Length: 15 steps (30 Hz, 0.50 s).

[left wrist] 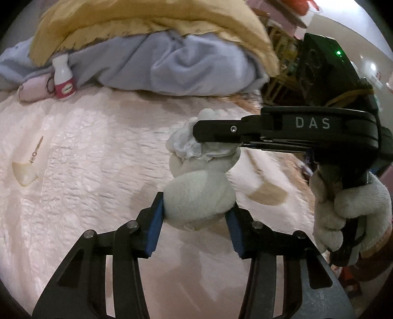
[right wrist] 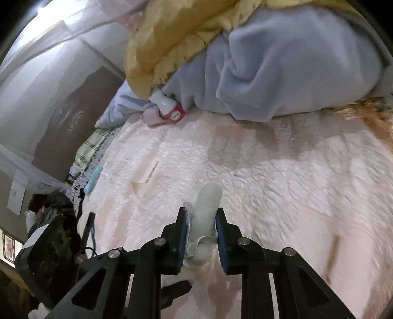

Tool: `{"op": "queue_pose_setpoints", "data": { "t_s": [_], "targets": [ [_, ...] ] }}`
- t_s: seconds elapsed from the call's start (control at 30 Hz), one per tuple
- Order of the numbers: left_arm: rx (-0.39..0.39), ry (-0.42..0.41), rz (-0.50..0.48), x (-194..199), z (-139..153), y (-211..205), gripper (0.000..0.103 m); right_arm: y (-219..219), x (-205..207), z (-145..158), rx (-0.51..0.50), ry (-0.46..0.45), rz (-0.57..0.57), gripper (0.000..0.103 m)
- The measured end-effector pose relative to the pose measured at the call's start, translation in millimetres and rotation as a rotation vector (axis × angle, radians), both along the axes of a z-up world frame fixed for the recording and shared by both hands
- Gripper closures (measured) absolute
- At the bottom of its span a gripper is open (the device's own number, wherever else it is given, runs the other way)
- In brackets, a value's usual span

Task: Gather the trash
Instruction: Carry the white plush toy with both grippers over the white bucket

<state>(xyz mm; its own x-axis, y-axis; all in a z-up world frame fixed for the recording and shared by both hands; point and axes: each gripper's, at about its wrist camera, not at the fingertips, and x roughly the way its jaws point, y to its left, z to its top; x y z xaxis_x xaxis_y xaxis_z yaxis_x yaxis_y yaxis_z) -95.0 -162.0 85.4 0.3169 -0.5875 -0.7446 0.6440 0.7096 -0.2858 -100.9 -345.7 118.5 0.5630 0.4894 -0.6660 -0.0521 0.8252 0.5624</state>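
Note:
A white plush toy is held above the pink bedspread. My left gripper is shut on its round lower part. My right gripper comes in from the right and is shut on the toy's upper part, together with a crumpled clear wrapper. In the right wrist view my right gripper pinches the plush toy and the wrapper between its blue pads. A small white bottle with a red label stands by the blankets; it also shows in the right wrist view.
A heap of blue and yellow blankets lies across the back of the bed. A pale scrap lies on the bedspread at left. A pink pouch sits by the bottle. A dark wardrobe stands beyond the bed's left edge.

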Motion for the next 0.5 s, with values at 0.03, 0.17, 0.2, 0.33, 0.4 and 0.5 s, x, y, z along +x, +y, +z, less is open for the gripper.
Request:
{"op": "queue_pose_setpoints", "data": {
  "t_s": [0.03,0.17,0.2,0.33,0.4,0.5],
  "targets": [
    [0.002,-0.008,-0.010,-9.3,4.3,-2.5,0.058,-2.2,-8.1,3.3,-0.002,-0.007,-0.003,0.082],
    [0.018,-0.032,-0.044,-41.4,18.2,-15.4,0.058,-14.9,-50.0,17.7,-0.003,-0.039,-0.037,0.082],
    [0.020,-0.037,-0.051,-46.2,19.8,-17.2,0.058,-17.8,-58.5,19.7,0.000,-0.045,-0.046,0.082],
    [0.034,-0.076,-0.103,-81.0,33.4,-35.6,0.058,-32.7,-96.5,31.2,0.002,-0.078,-0.089,0.082],
    [0.039,-0.089,-0.127,-94.5,39.2,-43.6,0.058,-42.0,-117.2,37.9,-0.001,-0.093,-0.118,0.082],
    [0.043,-0.110,-0.164,-115.3,47.6,-57.6,0.058,-55.4,-143.4,46.2,-0.002,-0.117,-0.155,0.082]
  ]
}}
